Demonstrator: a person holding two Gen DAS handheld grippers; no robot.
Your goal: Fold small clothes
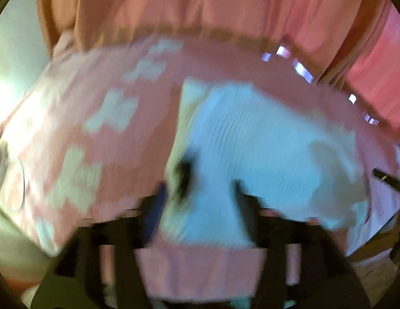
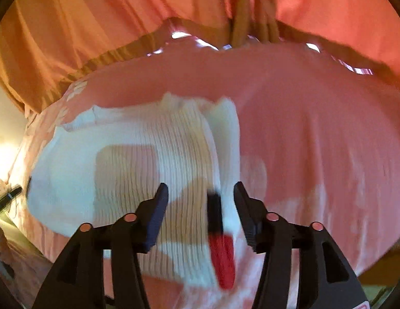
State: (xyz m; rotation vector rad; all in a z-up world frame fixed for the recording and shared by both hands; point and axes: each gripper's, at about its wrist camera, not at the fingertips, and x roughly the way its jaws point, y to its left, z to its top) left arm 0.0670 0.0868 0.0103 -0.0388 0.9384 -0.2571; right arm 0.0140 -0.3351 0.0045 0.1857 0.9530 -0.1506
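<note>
A small white ribbed garment (image 2: 174, 141) lies spread on a pink sheet (image 2: 316, 128). It has beige patches (image 2: 125, 164) and a black and red tag (image 2: 222, 255) near its right edge. My right gripper (image 2: 200, 190) hovers just above that edge, open, with the tag showing between its dark fingers (image 2: 158, 206) and nothing pinched. The left wrist view is blurred. There the same white garment (image 1: 264, 134) fills the middle, and my left gripper (image 1: 200, 195) stands open over its near left part, its fingers (image 1: 243, 198) spread apart with cloth under the gap.
The pink sheet (image 1: 122, 64) carries pale flower prints (image 1: 115, 113) on its left side. Orange-pink curtain folds (image 2: 122, 13) hang along the far edge. A dark pen-like object (image 1: 388, 179) lies beside the garment, and shows as the pen-like object (image 2: 6, 198) at the left in the right wrist view.
</note>
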